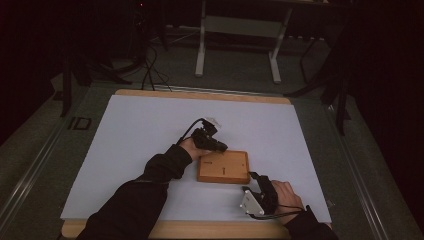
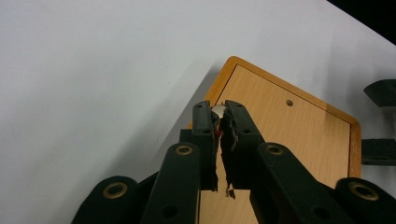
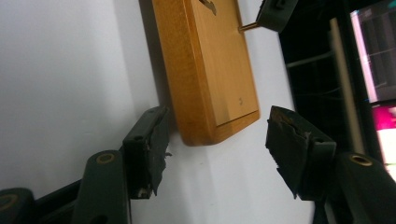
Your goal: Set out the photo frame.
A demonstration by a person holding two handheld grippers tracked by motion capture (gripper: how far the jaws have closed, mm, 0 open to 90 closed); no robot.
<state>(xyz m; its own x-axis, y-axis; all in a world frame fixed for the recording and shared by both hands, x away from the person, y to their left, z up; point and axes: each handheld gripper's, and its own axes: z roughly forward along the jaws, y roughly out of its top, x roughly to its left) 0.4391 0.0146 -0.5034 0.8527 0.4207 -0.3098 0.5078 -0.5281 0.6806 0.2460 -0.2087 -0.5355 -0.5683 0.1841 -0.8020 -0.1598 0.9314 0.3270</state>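
Near the middle of the white counter (image 1: 150, 130) lies a flat wooden board (image 1: 223, 167). At its far left corner the left gripper (image 1: 220, 147) has its jaws pinched narrow on a small silvery peg (image 2: 218, 110). By the board's near right corner the right gripper (image 1: 254, 176) has its jaws standing wide, one on each side of that corner, touching nothing.

"ID" mark (image 1: 79, 123) on the floor left of the table (image 1: 150, 125)
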